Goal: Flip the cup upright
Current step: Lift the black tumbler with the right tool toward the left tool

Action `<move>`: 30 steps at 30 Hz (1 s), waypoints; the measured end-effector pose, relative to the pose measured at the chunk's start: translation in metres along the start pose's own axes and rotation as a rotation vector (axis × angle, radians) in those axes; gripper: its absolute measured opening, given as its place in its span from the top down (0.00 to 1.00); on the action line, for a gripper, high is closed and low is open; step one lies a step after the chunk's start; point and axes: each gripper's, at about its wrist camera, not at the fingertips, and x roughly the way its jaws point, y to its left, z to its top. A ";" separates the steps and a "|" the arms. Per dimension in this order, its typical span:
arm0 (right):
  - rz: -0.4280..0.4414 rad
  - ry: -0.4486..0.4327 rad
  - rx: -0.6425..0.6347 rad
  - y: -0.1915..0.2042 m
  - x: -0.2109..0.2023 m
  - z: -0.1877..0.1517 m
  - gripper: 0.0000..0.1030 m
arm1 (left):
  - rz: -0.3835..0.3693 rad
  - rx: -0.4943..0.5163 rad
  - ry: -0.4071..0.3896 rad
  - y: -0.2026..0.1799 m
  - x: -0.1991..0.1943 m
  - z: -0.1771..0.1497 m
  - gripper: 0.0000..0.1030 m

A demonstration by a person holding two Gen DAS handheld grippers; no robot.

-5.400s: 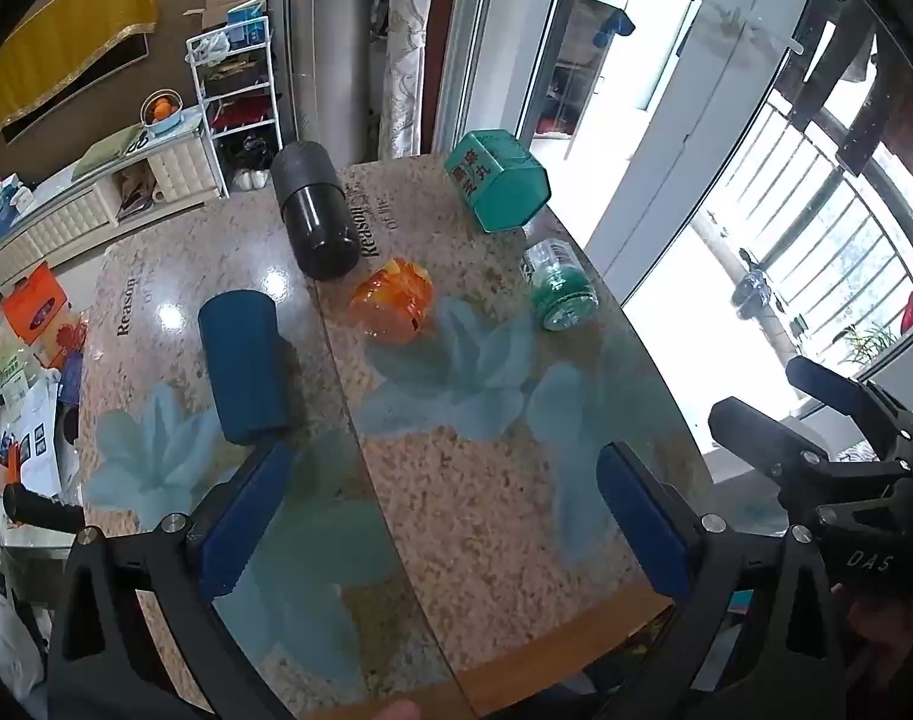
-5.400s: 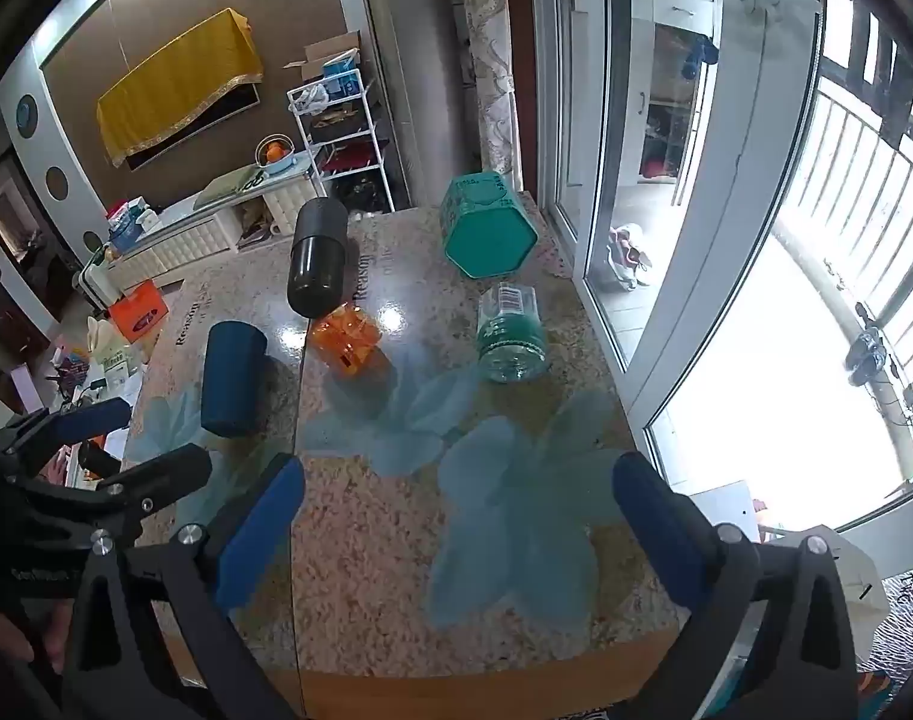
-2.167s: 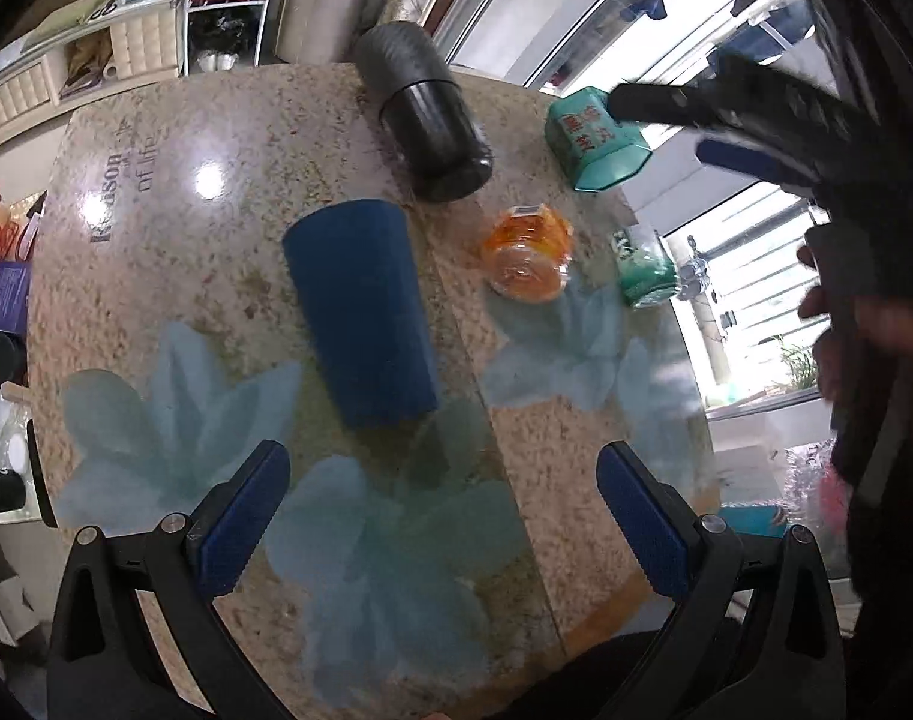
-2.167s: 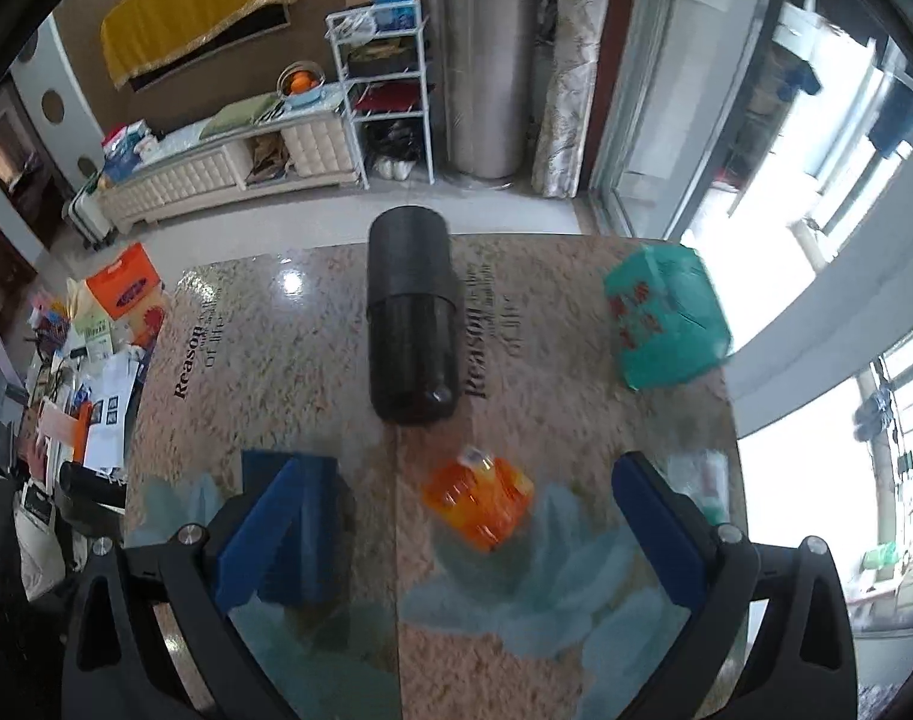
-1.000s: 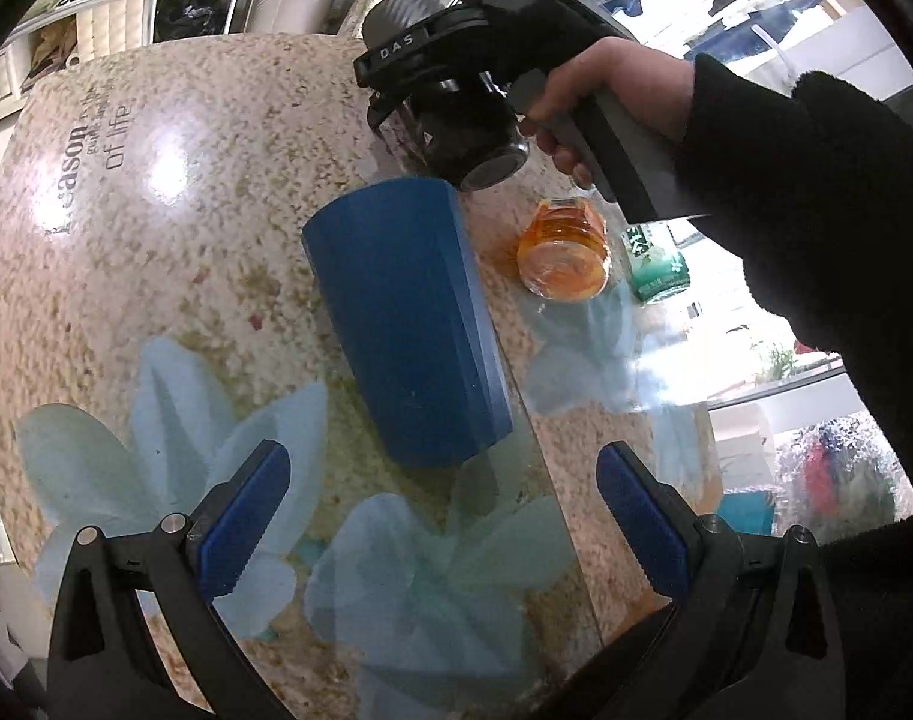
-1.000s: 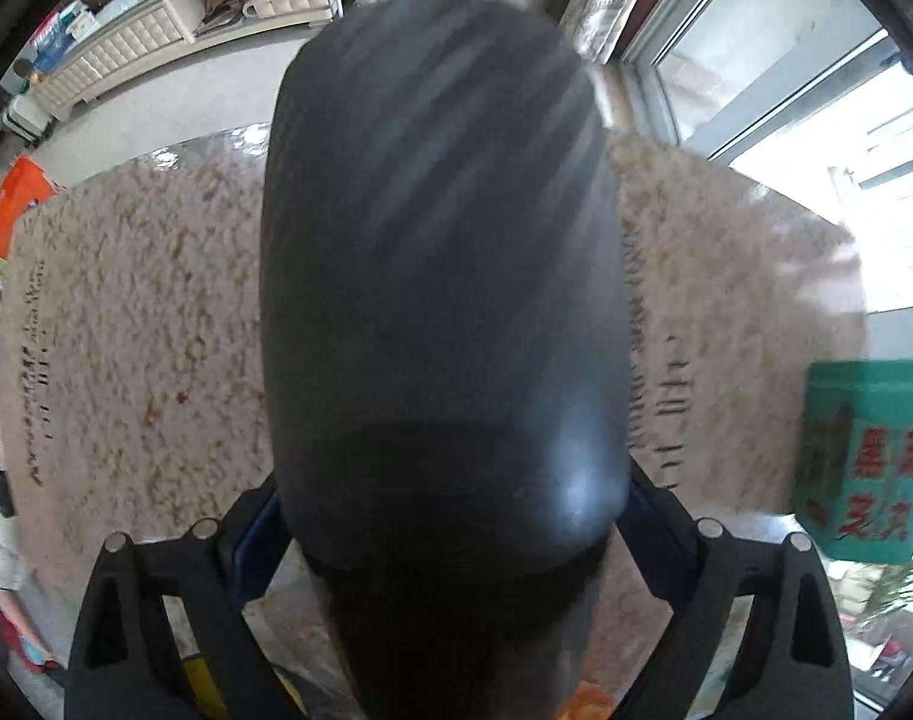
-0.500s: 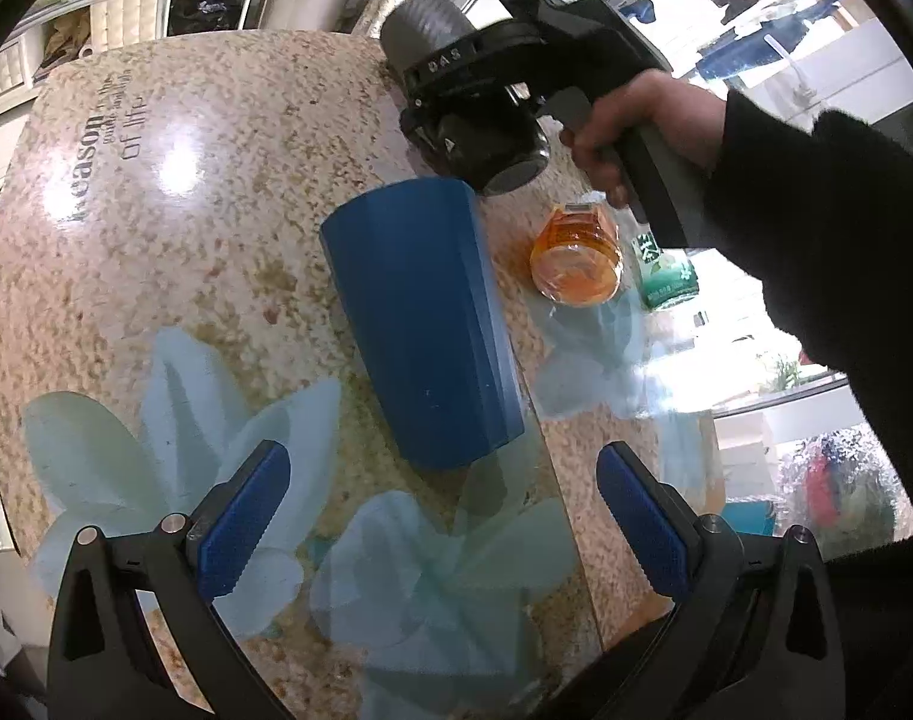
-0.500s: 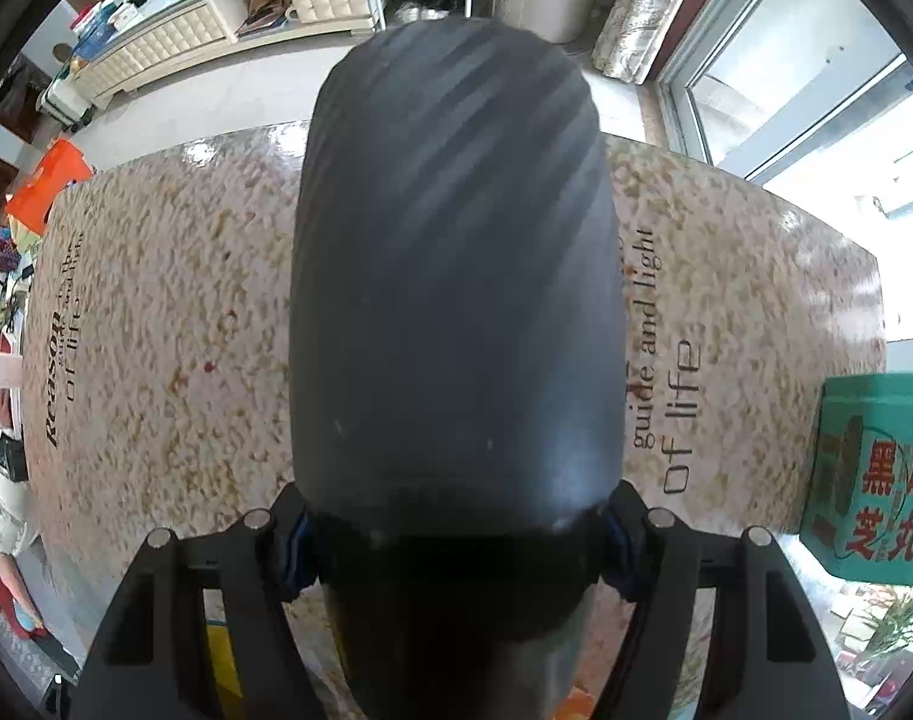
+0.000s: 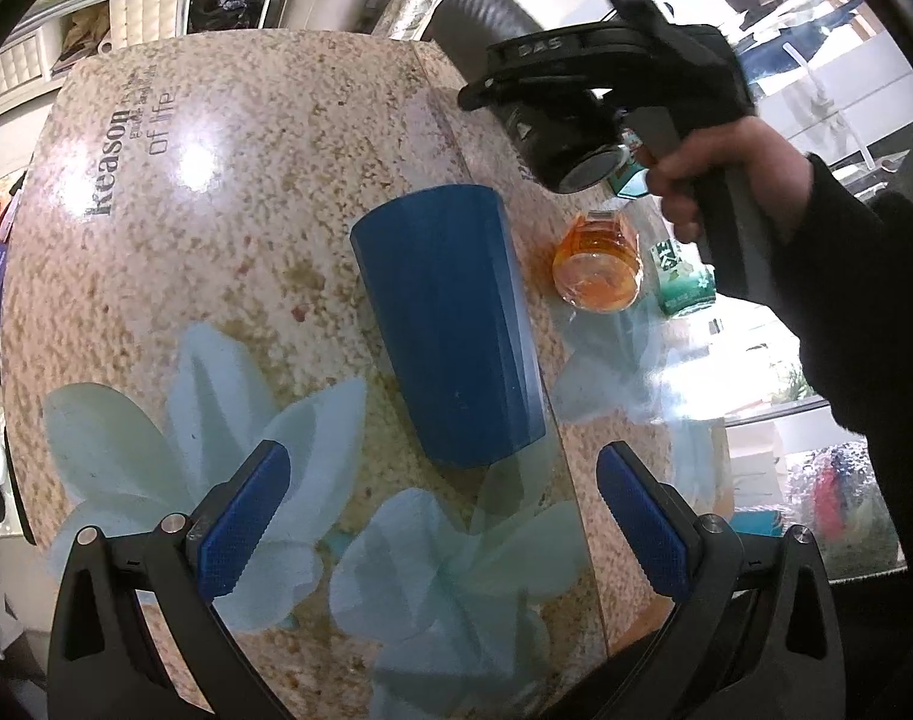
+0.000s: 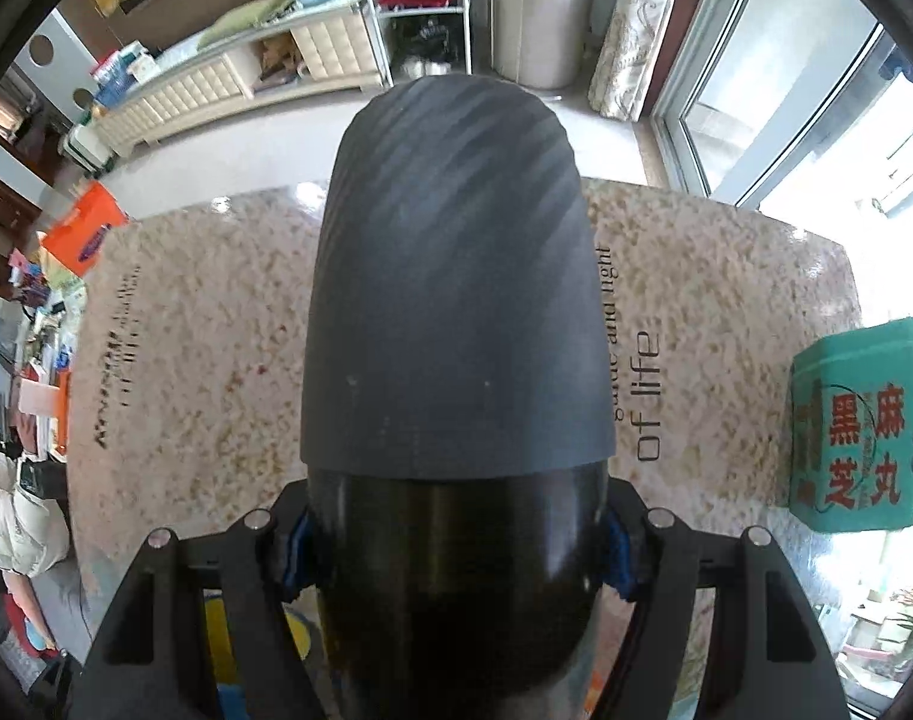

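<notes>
A blue cup (image 9: 450, 324) lies on its side on the speckled table (image 9: 228, 192), just ahead of my left gripper (image 9: 441, 519), which is open and empty. My right gripper (image 10: 456, 531) is shut on a black cup (image 10: 456, 312) with a ribbed grey sleeve, which fills the right wrist view. In the left wrist view the right gripper (image 9: 576, 120) holds that black cup (image 9: 486, 12) raised off the table at the far side, tilted with its far end up.
An orange jar (image 9: 600, 270) and a green-capped bottle (image 9: 678, 282) lie right of the blue cup. A green hexagonal box (image 10: 858, 426) stands at the table's right edge. A glass seam (image 9: 552, 420) runs down the table. Shelves and a window are beyond.
My right gripper has closed on the black cup and lifted and tilted it off the table. My left gripper has stayed open behind the blue cup, drifting slightly.
</notes>
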 end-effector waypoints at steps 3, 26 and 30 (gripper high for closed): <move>0.026 -0.015 0.014 -0.009 -0.025 -0.014 0.33 | 0.010 0.000 0.008 -0.005 0.002 0.001 0.00; 0.224 -0.134 0.121 -0.051 -0.157 -0.154 0.33 | 0.245 0.045 -0.079 -0.077 -0.012 -0.014 0.00; 0.227 -0.122 0.117 -0.055 -0.157 -0.185 0.32 | 0.263 0.035 -0.075 -0.088 -0.015 -0.016 0.00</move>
